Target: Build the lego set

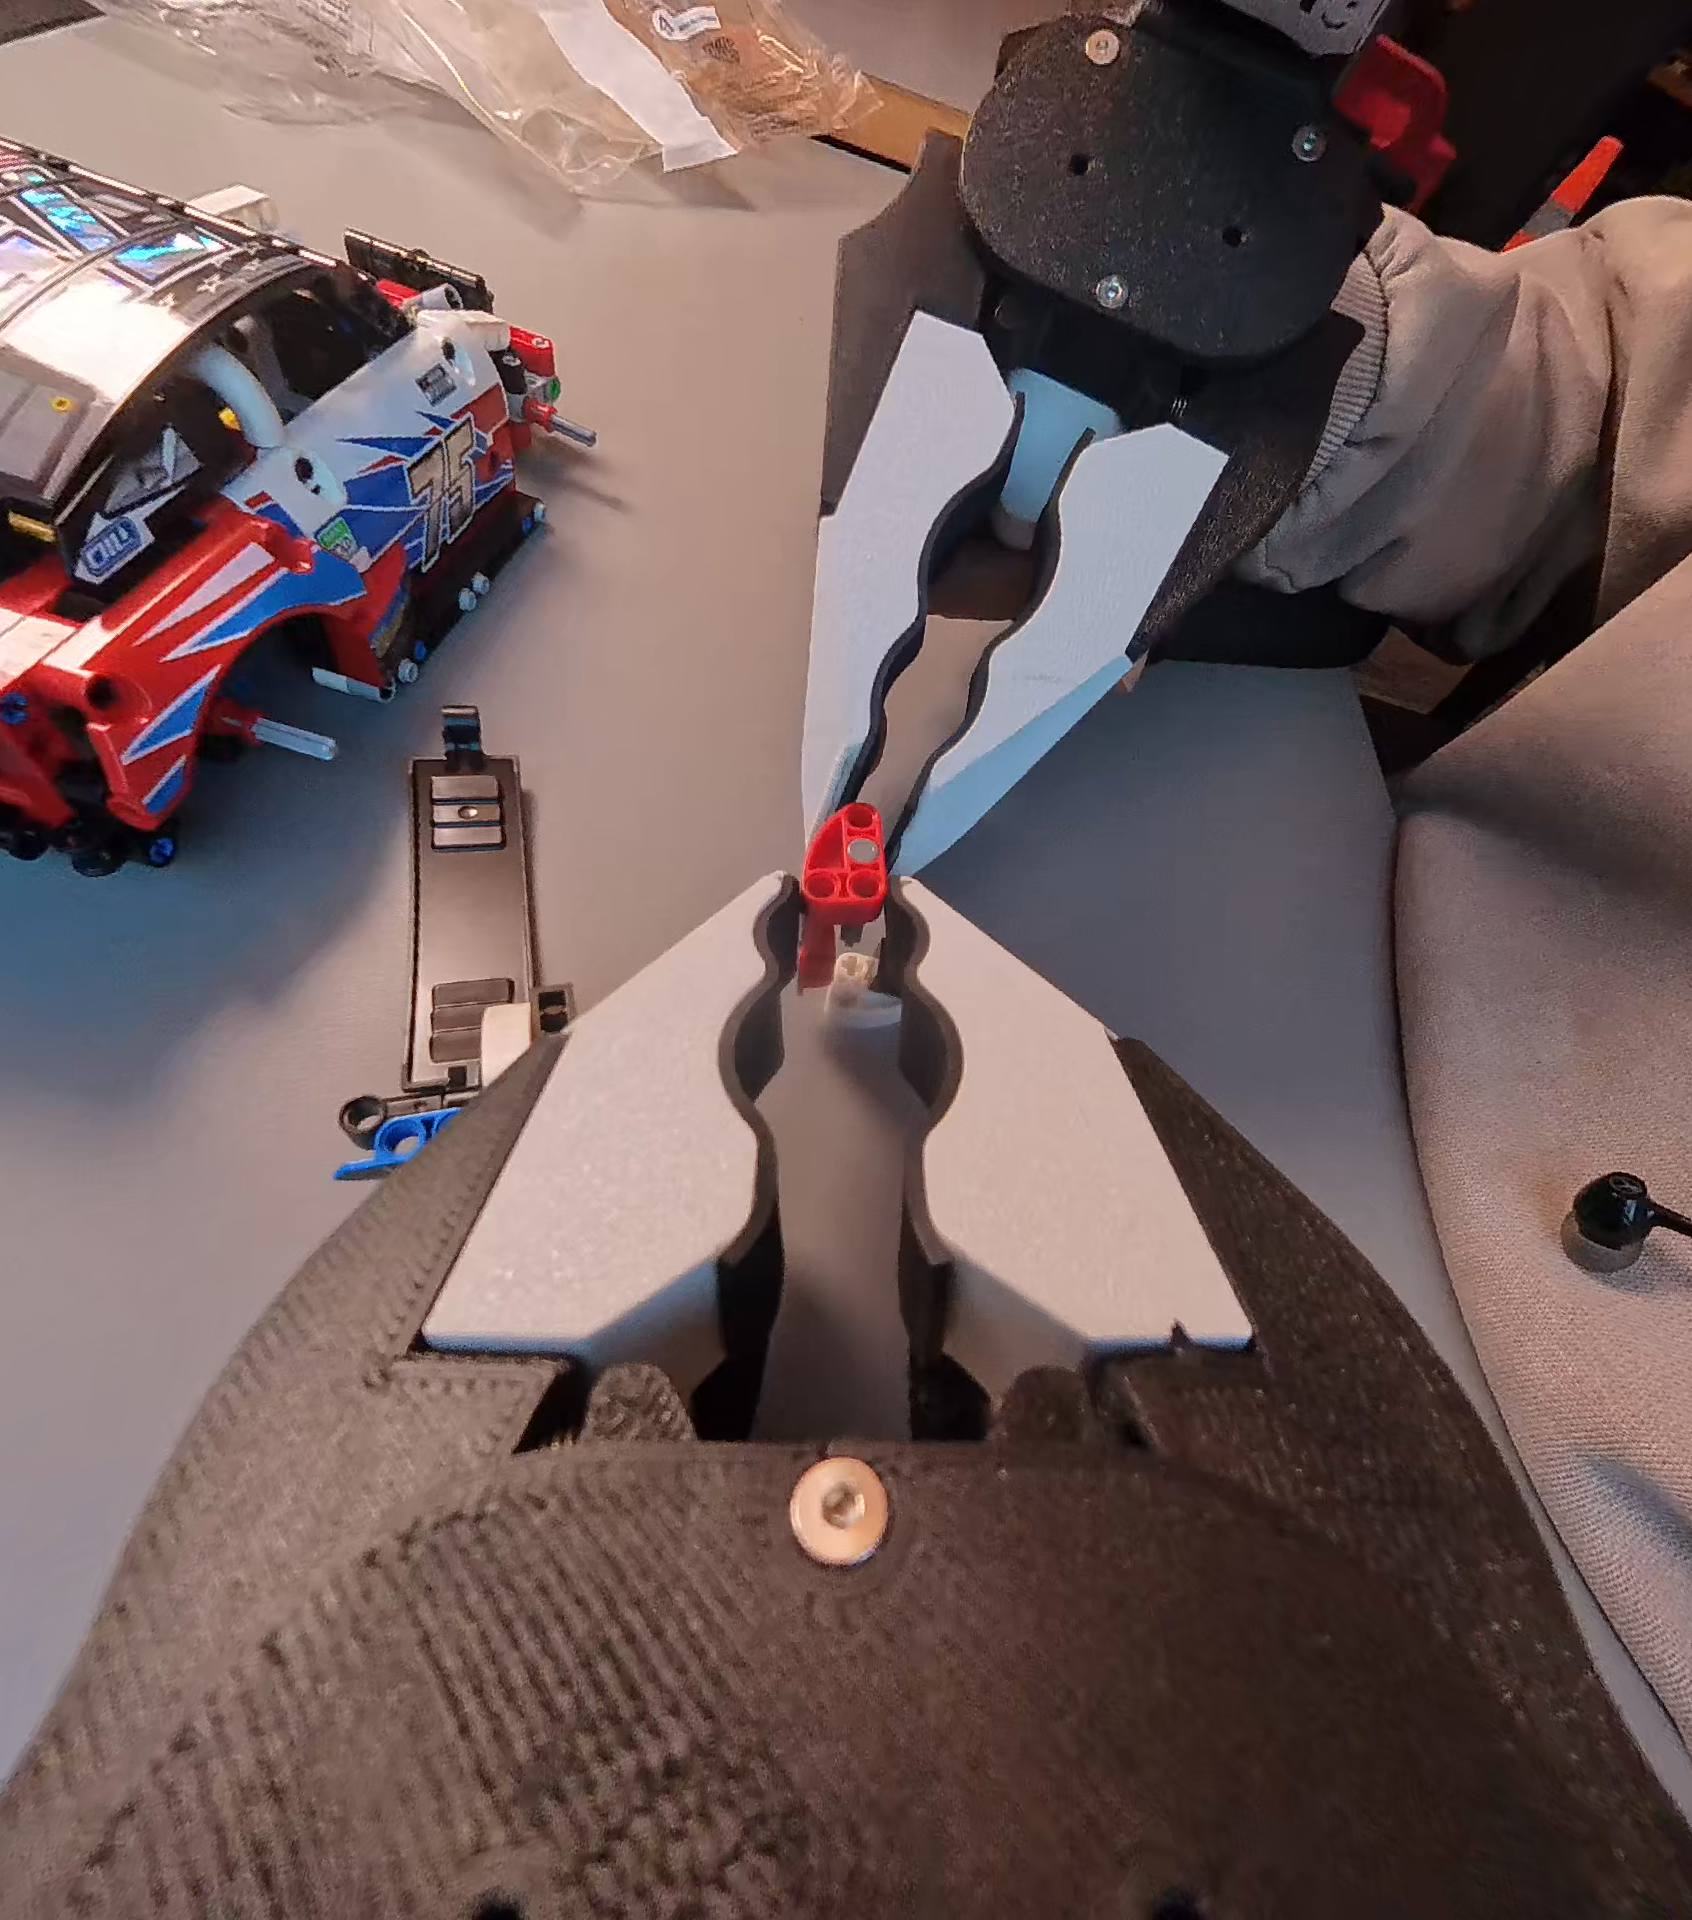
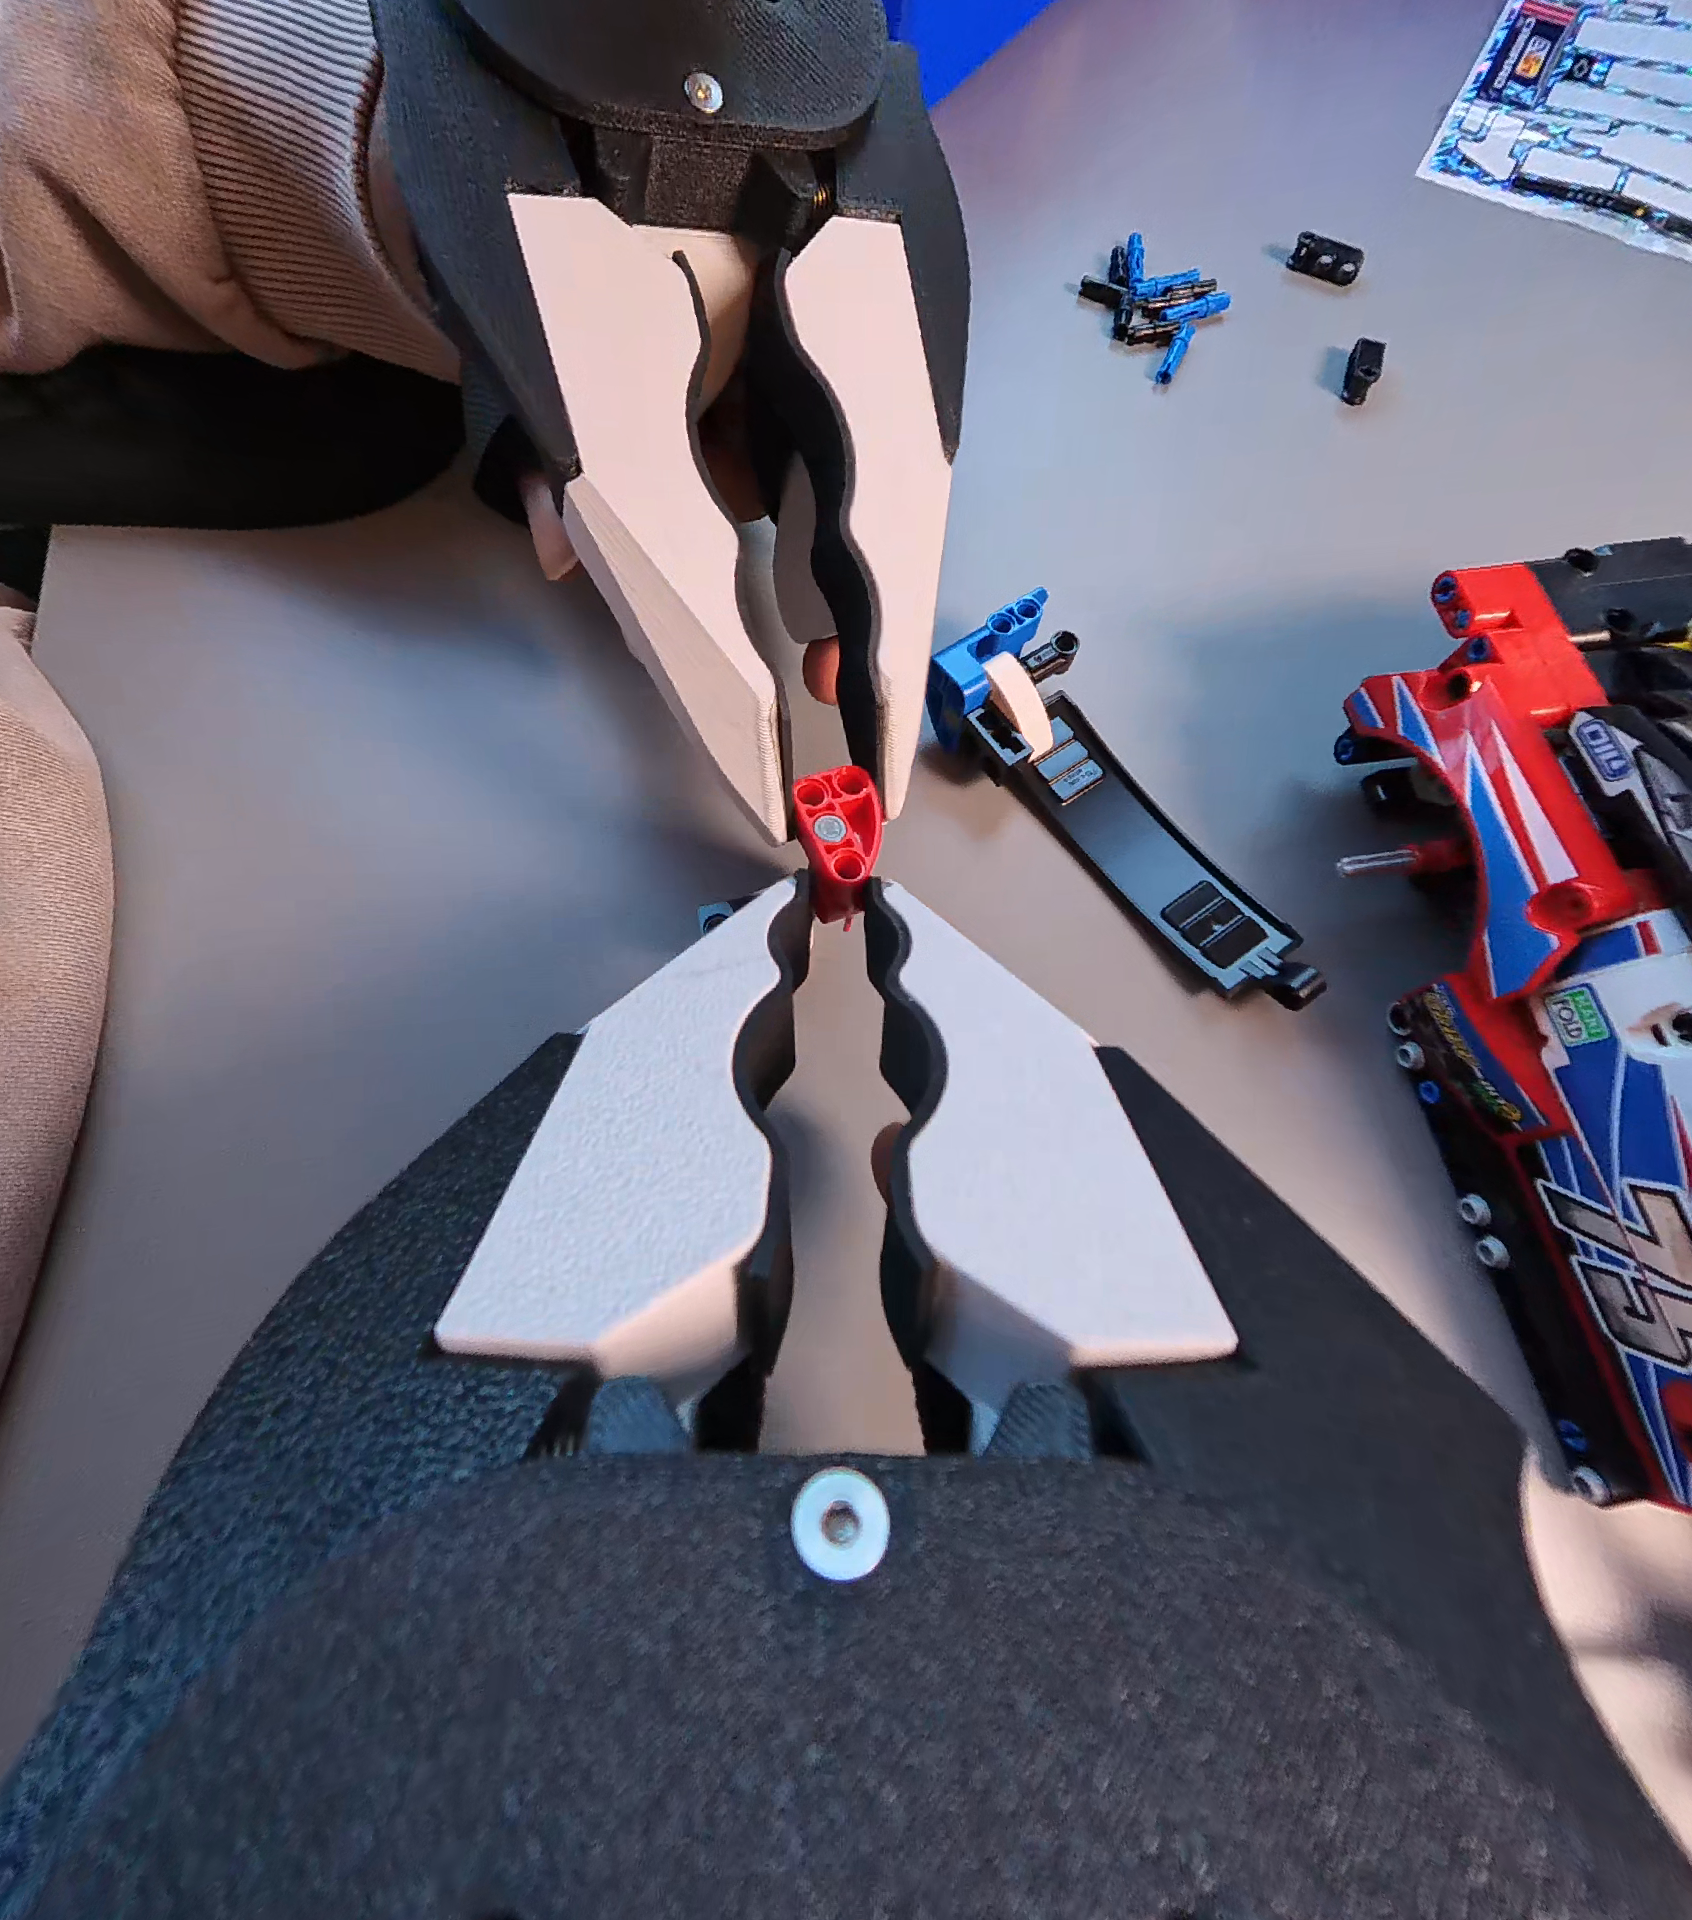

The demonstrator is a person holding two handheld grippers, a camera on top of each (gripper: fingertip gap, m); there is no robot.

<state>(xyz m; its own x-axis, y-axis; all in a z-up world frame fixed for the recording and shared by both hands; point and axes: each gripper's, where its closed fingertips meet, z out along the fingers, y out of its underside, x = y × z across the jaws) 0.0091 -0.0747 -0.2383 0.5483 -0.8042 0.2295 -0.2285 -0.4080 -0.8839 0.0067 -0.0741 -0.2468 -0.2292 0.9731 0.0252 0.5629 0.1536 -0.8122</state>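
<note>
Two grippers, left gripper [image 1: 842,894] and right gripper [image 2: 837,899], clamp one red connector [image 2: 837,831] above the table's [image 1: 696,520] near edge; we judge we must seat its axle next.

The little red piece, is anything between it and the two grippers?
No, nothing visible. The little red piece sits right at the tips of both grippers: the left gripper closes on its lower part and the right gripper meets it from the opposite side. The grey table below is bare there.
</note>
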